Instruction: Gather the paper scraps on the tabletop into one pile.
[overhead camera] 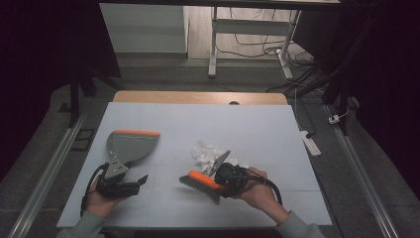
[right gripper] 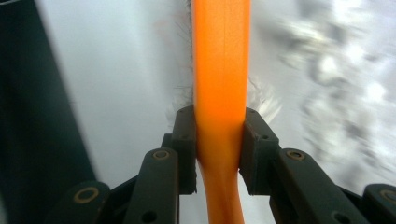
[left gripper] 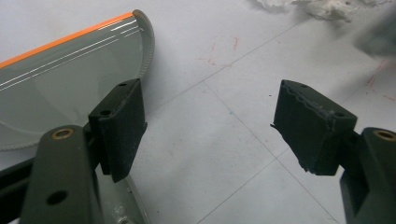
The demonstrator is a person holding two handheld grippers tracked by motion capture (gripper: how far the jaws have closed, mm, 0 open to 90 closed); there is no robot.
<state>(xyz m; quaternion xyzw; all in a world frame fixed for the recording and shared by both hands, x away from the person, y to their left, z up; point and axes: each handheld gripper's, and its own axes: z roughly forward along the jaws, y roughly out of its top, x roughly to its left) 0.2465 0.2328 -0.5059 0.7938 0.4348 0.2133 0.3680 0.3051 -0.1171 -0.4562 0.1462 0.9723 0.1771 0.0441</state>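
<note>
A grey dustpan (overhead camera: 131, 144) with an orange lip lies on the left of the white table top (overhead camera: 257, 124). My left gripper (overhead camera: 142, 180) lies just in front of it, open, pointing right, with nothing between its jaws. In the left gripper view the left gripper (left gripper: 208, 121) stands wide open over bare table, with the dustpan (left gripper: 60, 79) behind its left jaw. My right gripper (overhead camera: 218, 179) is shut on an orange brush (overhead camera: 199, 179) with grey bristles, beside a heap of crumpled white paper (overhead camera: 208, 152). The right gripper (right gripper: 218, 149) clamps the orange brush back (right gripper: 220, 65); the paper (right gripper: 336, 70) is blurred to the right.
White paper scraps (left gripper: 317, 7) lie at the top of the left gripper view. A wooden strip (overhead camera: 198, 97) borders the table's far edge. A power strip (overhead camera: 311, 143) and cables lie on the floor to the right. Desk legs (overhead camera: 213, 49) stand beyond the table.
</note>
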